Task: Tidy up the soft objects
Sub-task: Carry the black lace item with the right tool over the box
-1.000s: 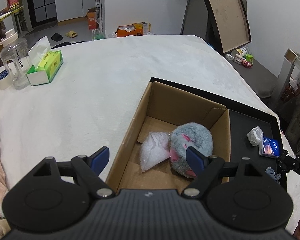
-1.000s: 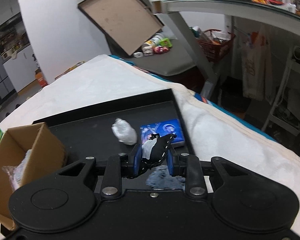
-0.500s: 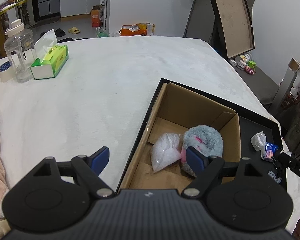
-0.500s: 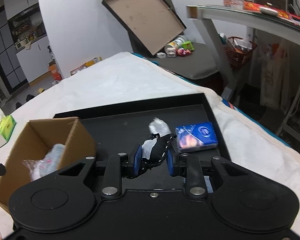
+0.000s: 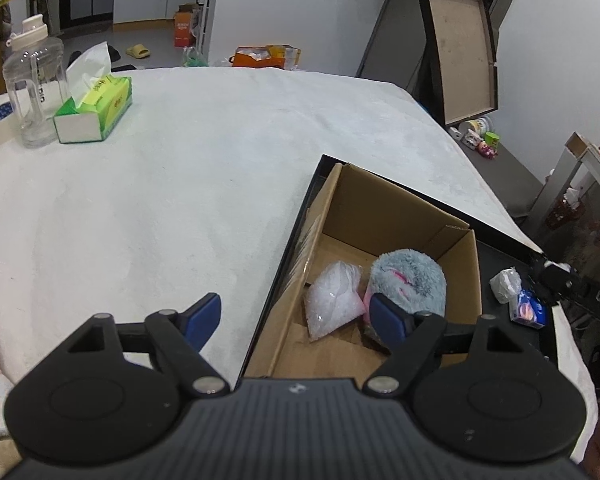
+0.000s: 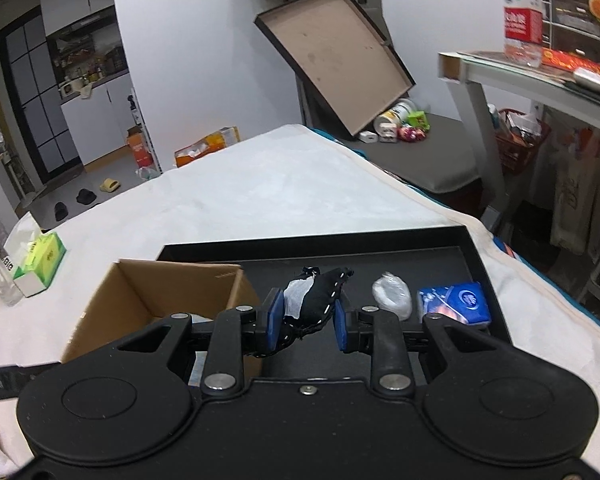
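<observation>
Inside cardboard box (image 5: 384, 216): one grey plush (image 5: 410, 280), one clear bag (image 5: 334, 298).

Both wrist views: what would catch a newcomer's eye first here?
First, the black-and-white soft item pinched in the right gripper, held above the black tray beside the cardboard box. Next, the fluffy grey-and-pink plush lying in that box next to a clear plastic bag, with the left gripper open over the box's near edge.
</observation>
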`<action>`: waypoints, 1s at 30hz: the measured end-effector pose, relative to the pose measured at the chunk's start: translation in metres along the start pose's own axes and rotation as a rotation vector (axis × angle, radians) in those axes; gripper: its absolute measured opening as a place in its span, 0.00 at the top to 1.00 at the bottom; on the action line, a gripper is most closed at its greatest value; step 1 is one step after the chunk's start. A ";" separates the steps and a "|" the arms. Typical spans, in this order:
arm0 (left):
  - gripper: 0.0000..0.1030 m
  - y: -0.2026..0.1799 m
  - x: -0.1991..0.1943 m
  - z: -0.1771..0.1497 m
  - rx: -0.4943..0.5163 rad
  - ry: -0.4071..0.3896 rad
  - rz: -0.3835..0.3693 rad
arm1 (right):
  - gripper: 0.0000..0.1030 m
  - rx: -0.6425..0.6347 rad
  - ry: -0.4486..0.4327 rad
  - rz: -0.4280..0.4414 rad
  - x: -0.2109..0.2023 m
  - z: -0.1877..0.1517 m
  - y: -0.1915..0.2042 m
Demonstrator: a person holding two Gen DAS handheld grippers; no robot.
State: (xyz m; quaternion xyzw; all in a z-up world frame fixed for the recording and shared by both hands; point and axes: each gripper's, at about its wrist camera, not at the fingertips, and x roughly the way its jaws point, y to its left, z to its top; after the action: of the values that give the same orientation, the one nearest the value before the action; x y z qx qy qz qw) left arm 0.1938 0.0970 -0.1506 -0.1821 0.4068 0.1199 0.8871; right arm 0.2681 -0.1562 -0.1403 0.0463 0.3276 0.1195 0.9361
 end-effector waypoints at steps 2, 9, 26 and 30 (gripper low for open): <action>0.24 0.004 0.001 -0.001 -0.003 -0.003 -0.014 | 0.74 -0.004 -0.003 0.005 -0.001 0.001 0.007; 0.38 0.019 0.004 -0.004 -0.032 0.007 -0.054 | 0.74 -0.029 -0.006 0.022 -0.002 0.001 0.034; 0.82 0.043 0.021 -0.016 -0.101 0.079 -0.135 | 0.74 -0.136 -0.024 0.070 0.009 0.005 0.099; 0.82 0.044 0.021 -0.018 -0.102 0.078 -0.148 | 0.74 -0.150 -0.024 0.079 0.013 0.005 0.109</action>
State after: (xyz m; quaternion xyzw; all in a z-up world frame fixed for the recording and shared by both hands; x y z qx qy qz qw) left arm 0.1791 0.1309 -0.1872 -0.2611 0.4199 0.0673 0.8666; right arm 0.2603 -0.0476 -0.1260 -0.0099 0.3043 0.1799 0.9354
